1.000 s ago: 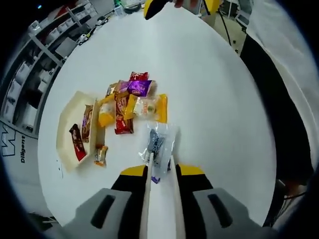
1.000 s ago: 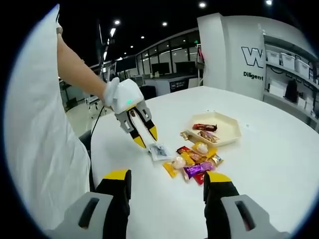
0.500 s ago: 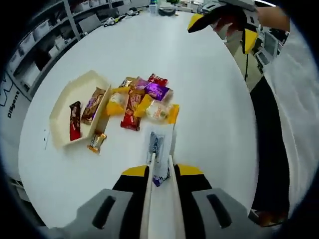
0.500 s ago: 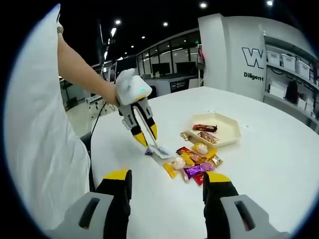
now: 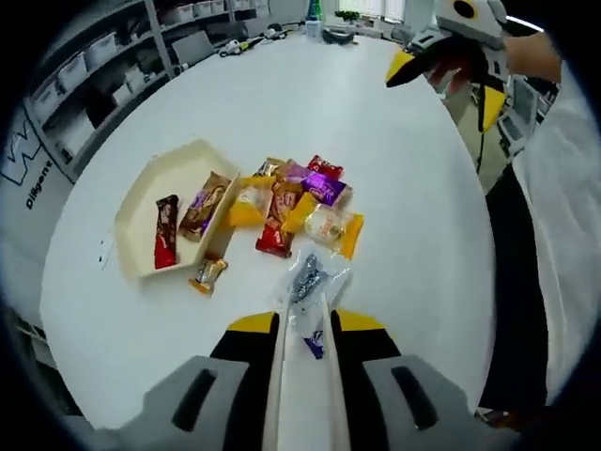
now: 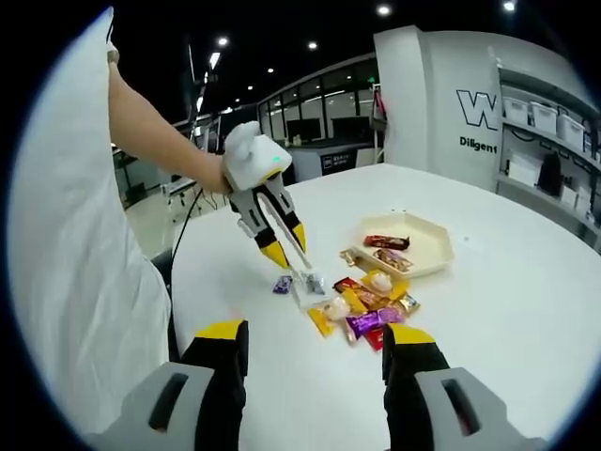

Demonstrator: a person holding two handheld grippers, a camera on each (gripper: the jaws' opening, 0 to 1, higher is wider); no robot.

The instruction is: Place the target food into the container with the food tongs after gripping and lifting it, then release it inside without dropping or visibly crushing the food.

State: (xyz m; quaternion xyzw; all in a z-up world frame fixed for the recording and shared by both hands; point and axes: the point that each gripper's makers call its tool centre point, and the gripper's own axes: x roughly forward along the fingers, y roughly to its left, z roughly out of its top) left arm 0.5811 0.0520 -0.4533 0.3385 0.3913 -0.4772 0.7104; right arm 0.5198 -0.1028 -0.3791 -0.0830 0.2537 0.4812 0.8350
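White counter: left hand-held gripper w/ food tongs clamps clear snack pack, beside candy pile, outside tray. Right hand-held gripper jaws apart, holding nothing.

Left gripper jaws nearly closed; right gripper jaws spread wide.

Worktop: smooth, matt white surface. Tray: cream, matt, plastic-looking, with plain walls. Clear packet held in the tongs: thin, glossy transparent film, crinkled. Snack wrappers: shiny foil or plastic film in purple, red, yellow and brown. Tongs: pale, smooth blades with a dull sheen. Left gripper: matt grey plastic body with satin yellow tips. Right gripper: the same finish. Person's sleeve: white woven cloth, matt.
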